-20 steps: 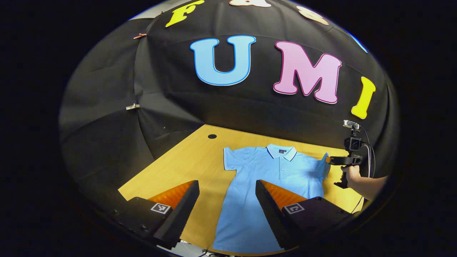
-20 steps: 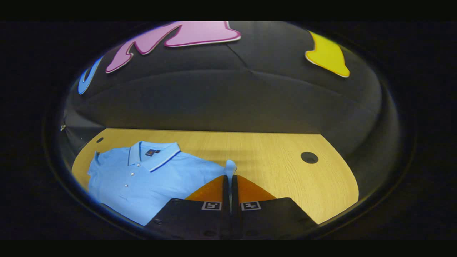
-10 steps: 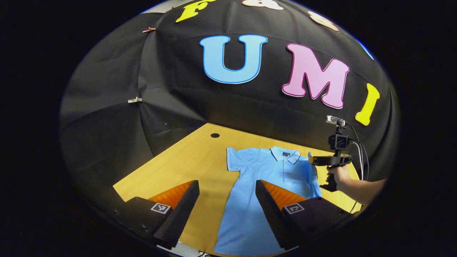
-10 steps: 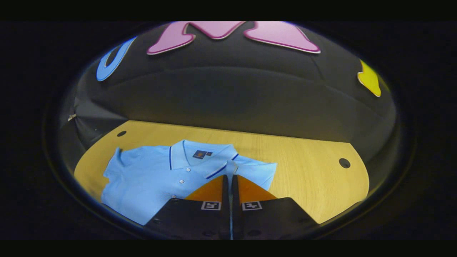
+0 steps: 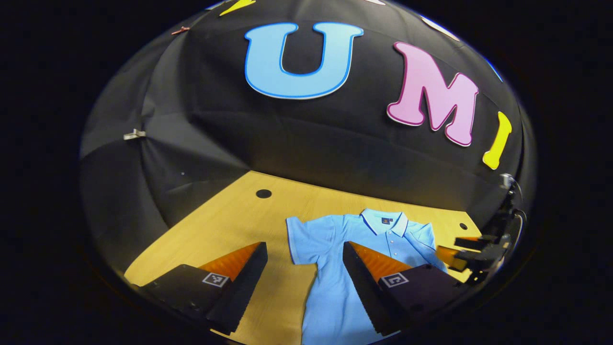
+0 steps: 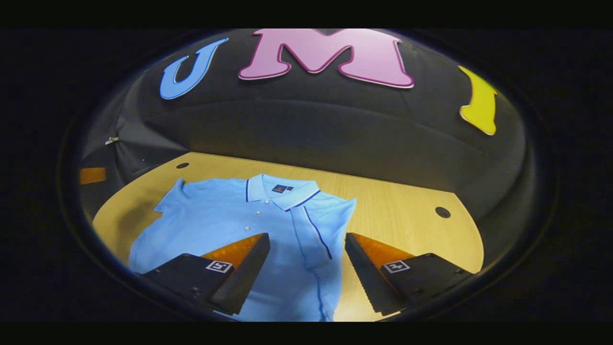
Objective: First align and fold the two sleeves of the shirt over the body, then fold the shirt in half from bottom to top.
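Shirt (image 6: 230, 220): light blue polo, lying face up and flat on the counter (image 6: 407, 211), collar (image 6: 280, 189) pointing toward the booth wall (image 6: 335, 124), hem running off the near edge of both views. In the right gripper view one sleeve (image 6: 318, 230) is lying folded over the body with its piped cuff showing; the other sleeve (image 5: 299, 239) is spreading out flat on the wood in the left gripper view. Right hand-held gripper (image 6: 306, 268): fingers standing wide apart, holding nothing, hovering over the folded sleeve. Left hand-held gripper (image 5: 304, 282): fingers likewise parted and empty, hanging above the body, just beside the unfolded sleeve. Risks, as judged: the folded sleeve is resting loose and could be sliding back or bunching if a finger is brushing it; a pinch on the spread sleeve that is catching the body layer beneath would be dragging the whole shirt across the smooth counter and skewing the alignment; a grasp taken too near the shoulder would be leaving the cuff trailing and the two sleeves unmatched; the hem overhanging the near edge may be pulling the cloth down during the later bottom-to-top fold. Surface: pale wood-grain counter, two round cable holes (image 6: 442, 212) near the far corners. Room: black cloth wall enclosing the booth, pinned with clips (image 5: 134, 135).
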### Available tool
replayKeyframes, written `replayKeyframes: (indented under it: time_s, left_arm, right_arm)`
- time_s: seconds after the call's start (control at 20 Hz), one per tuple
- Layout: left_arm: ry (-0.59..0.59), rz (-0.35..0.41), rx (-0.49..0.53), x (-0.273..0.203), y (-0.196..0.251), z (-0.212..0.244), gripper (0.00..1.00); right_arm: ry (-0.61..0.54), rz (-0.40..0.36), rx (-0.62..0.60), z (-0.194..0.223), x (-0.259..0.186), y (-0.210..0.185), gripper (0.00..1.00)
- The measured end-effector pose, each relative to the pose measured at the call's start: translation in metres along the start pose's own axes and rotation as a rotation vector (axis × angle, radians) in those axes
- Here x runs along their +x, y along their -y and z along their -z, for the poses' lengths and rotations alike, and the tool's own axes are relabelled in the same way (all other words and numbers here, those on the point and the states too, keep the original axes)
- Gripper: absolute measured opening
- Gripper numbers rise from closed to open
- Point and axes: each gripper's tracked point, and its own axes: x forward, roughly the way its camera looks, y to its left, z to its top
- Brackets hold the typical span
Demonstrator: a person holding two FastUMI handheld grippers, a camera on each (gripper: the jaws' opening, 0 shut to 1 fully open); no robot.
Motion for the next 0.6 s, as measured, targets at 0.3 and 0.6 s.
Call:
replayKeyframes:
  time_s: [0.3, 0.6]
  left_arm:
    - [-0.085, 0.019, 0.006, 0.118, -0.007, 0.018, 0.99]
    - [-0.143, -0.018, 0.053, 0.201, -0.014, 0.034, 0.99]
  right_arm:
    - [0.072, 0.036, 0.057, 0.017, -0.064, 0.023, 0.97]
    - [0.138, 0.052, 0.16, 0.028, -0.094, 0.04, 0.97]
